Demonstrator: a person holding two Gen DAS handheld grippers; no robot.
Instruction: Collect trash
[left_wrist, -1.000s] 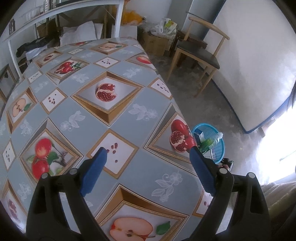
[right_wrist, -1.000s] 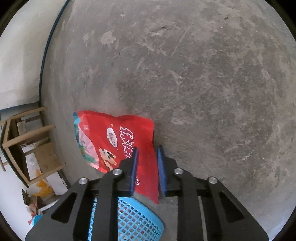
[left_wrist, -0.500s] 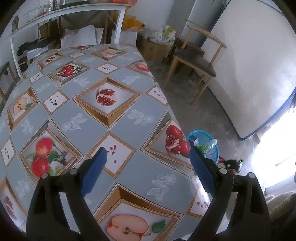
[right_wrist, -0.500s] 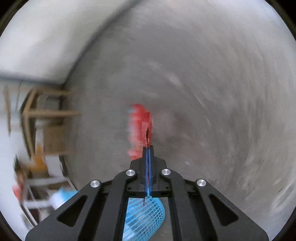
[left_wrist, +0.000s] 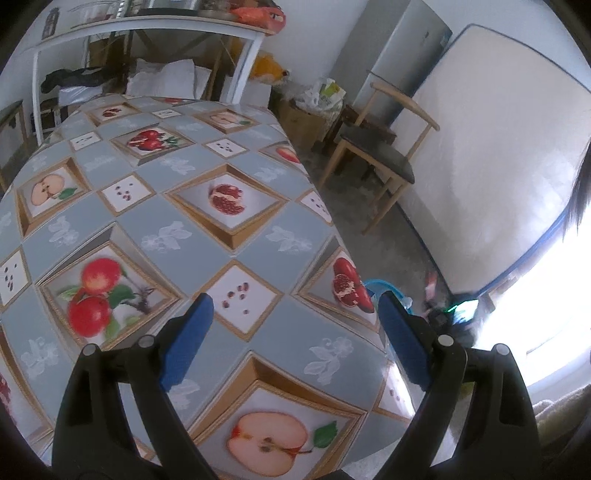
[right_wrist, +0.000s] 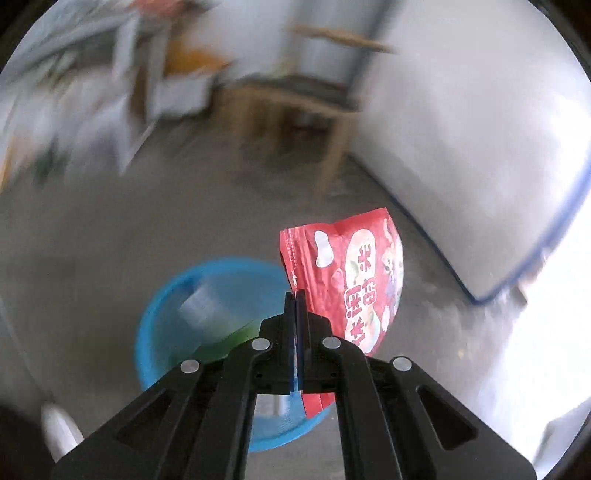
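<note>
My right claw clamped tight on red snack bag, jaws just closed on it; bag lifted off floor, now hanging over blue basket. Release next. Left claw wide open, empty, above counter.
</note>
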